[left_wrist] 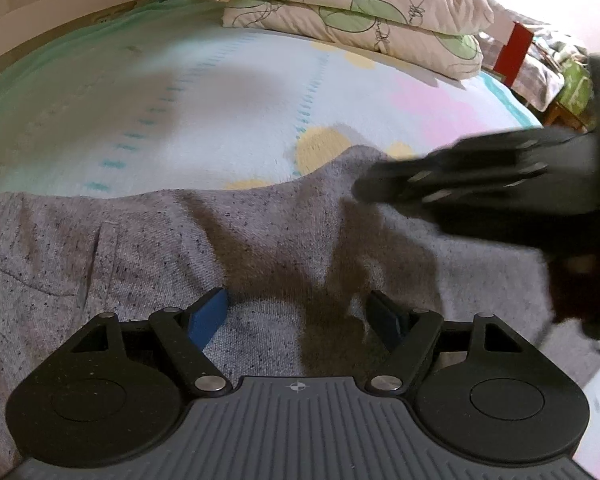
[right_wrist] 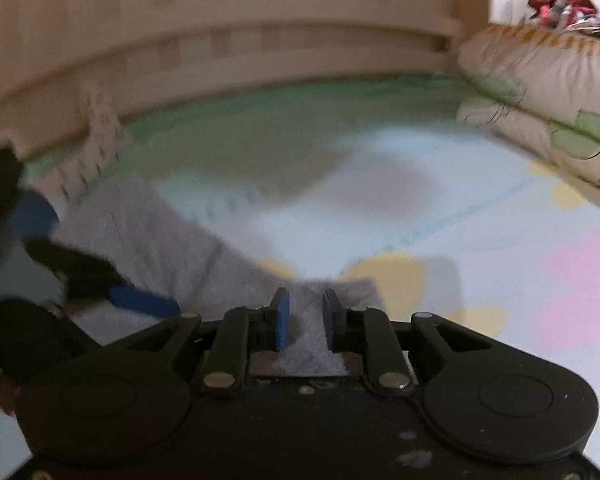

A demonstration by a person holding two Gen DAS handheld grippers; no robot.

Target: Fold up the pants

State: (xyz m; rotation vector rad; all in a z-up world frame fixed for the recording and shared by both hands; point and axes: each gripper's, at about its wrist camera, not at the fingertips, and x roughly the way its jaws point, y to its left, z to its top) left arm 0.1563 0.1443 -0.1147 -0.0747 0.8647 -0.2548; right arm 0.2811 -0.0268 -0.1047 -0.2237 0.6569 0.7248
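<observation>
Grey speckled pants [left_wrist: 172, 248] lie spread on the bed; a pocket seam shows at the left. My left gripper [left_wrist: 300, 314] is open, its blue pads wide apart just above the grey cloth, holding nothing. The right gripper [left_wrist: 380, 184] shows blurred at the right of the left wrist view, over a raised fold of the pants. In the right wrist view my right gripper [right_wrist: 305, 318] is partly open with grey pants cloth [right_wrist: 312, 344] lying between its pads; the pads do not press it. The left gripper [right_wrist: 100, 284] shows blurred at the left.
The bed sheet [left_wrist: 220, 100] is pale blue with yellow and pink patches. Two leaf-print pillows [left_wrist: 360, 12] are stacked at the far side. A wooden slatted bed rail [right_wrist: 260, 52] runs along the far edge. A red object [left_wrist: 514, 56] stands beyond the bed.
</observation>
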